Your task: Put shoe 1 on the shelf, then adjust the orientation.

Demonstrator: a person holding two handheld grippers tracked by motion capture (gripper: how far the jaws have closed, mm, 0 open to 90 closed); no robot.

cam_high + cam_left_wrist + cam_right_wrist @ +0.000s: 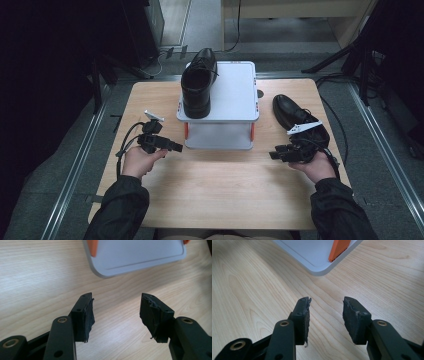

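One black leather shoe (198, 83) stands on the top shelf of a small white two-tier rack (232, 95) with orange posts at the middle back of the wooden table. A second black shoe (291, 112) lies on the table to the right of the rack. My left gripper (176, 147) is held low at the rack's front left corner, open, nothing between its jaws (116, 312). My right gripper (273, 154) hovers at the rack's front right, just in front of the second shoe, also open and empty (325, 313). Both gripper views look down on bare wood and a corner of the rack's lower shelf (140, 255) (312, 252).
The wooden table (220, 190) has bare wood in front of the rack. Dark stands and cables (345, 55) surround the table on the floor. A wooden bench (295, 15) stands at the back.
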